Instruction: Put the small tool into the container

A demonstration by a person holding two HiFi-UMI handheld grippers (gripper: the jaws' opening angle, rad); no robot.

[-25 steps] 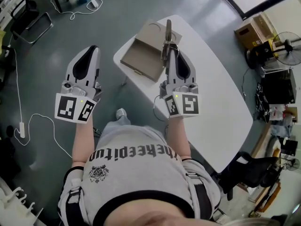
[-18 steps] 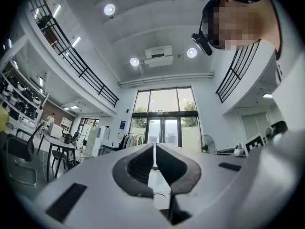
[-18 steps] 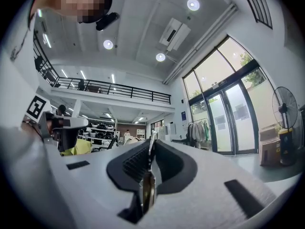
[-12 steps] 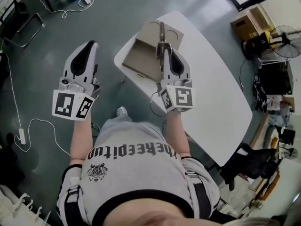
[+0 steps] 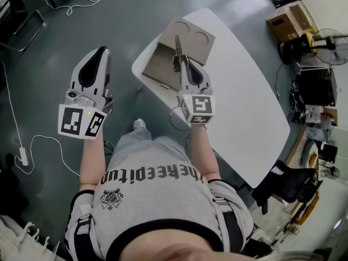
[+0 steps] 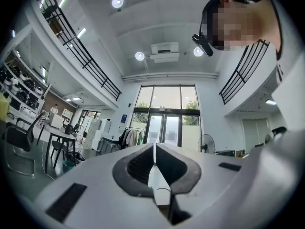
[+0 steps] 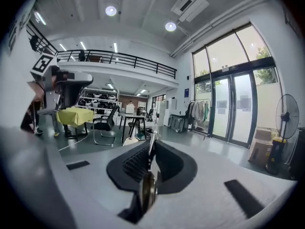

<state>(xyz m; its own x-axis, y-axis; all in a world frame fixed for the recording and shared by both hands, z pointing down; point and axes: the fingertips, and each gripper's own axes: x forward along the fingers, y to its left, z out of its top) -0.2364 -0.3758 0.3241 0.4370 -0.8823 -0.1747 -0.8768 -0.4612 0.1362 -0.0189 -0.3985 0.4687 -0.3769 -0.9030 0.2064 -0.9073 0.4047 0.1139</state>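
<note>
**Inspector:** Start at the left. How does the left gripper stand?

**Assistant:** The left gripper (image 5: pixel 101 52) hangs over the grey floor (image 5: pixel 136 15), clear of the white table (image 5: pixel 244 107). Its jaws are pressed together with nothing between them.

**Inspector:** And the container?

**Assistant:** An open brown box (image 5: pixel 160 69) lies at the near left end of the table. Its lid (image 5: pixel 202 42), which has two round hollows, lies folded back on the far side.

**Inspector:** Where is the tool?

**Assistant:** The small metal tool (image 5: pixel 176 43) is pinched in the right gripper (image 5: pixel 181 61), whose jaws are closed on it. The thin shaft juts forward past the tips and, in the head view, lies over the box. I cannot tell whether it touches the box.

**Inspector:** Anything further right?

**Assistant:** A cardboard carton (image 5: pixel 288 23) and a fan (image 5: pixel 330 41) stand on the floor beyond the table, well apart from both grippers.
</note>
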